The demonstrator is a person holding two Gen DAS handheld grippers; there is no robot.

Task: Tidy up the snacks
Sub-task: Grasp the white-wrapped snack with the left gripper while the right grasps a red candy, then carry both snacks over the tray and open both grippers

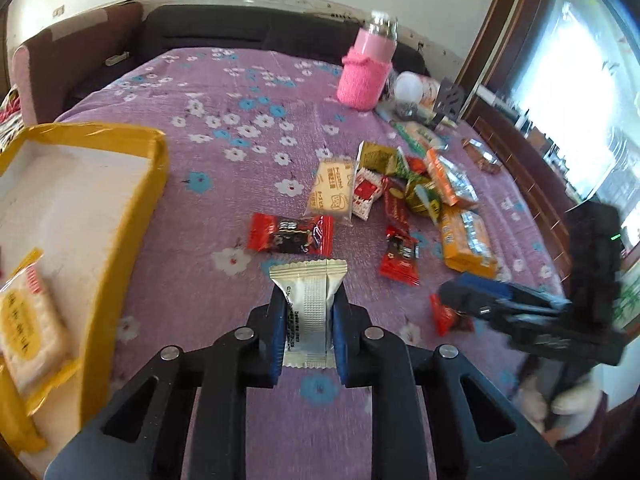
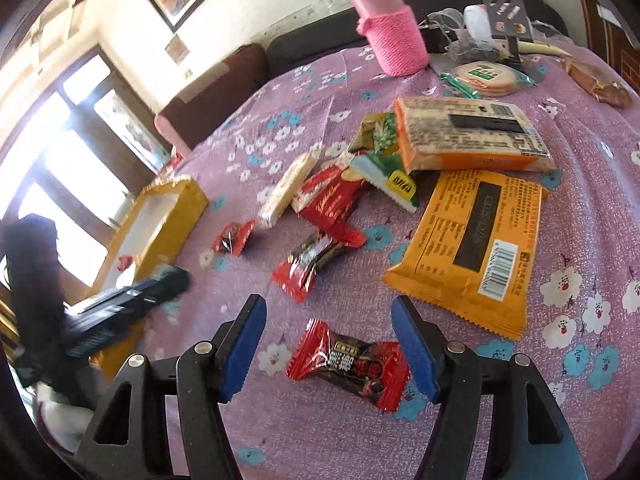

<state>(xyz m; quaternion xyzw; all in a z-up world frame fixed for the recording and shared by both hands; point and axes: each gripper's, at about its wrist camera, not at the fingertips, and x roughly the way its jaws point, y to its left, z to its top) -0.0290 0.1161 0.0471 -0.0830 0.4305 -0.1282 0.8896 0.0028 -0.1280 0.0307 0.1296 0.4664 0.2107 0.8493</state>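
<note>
My left gripper (image 1: 309,300) is shut on a white snack packet (image 1: 310,280), held upright above the purple floral cloth (image 1: 224,280). To its left stands an open yellow box (image 1: 154,168) holding a pale cracker pack (image 1: 28,328). My right gripper (image 2: 328,306) is open, its blue pads on either side of a red candy (image 2: 348,364) that lies on the cloth untouched. In the left wrist view, the right gripper (image 1: 456,296) hovers over that red candy (image 1: 448,316). The right wrist view shows the left gripper (image 2: 160,284) beside the yellow box (image 2: 176,208).
Loose snacks lie in a heap: red candies (image 1: 290,234), a biscuit pack (image 1: 332,190), orange wafer packs (image 2: 468,248), green and red sachets (image 2: 384,168). A pink bottle (image 2: 394,32) and clutter stand at the far edge. A sofa lies beyond.
</note>
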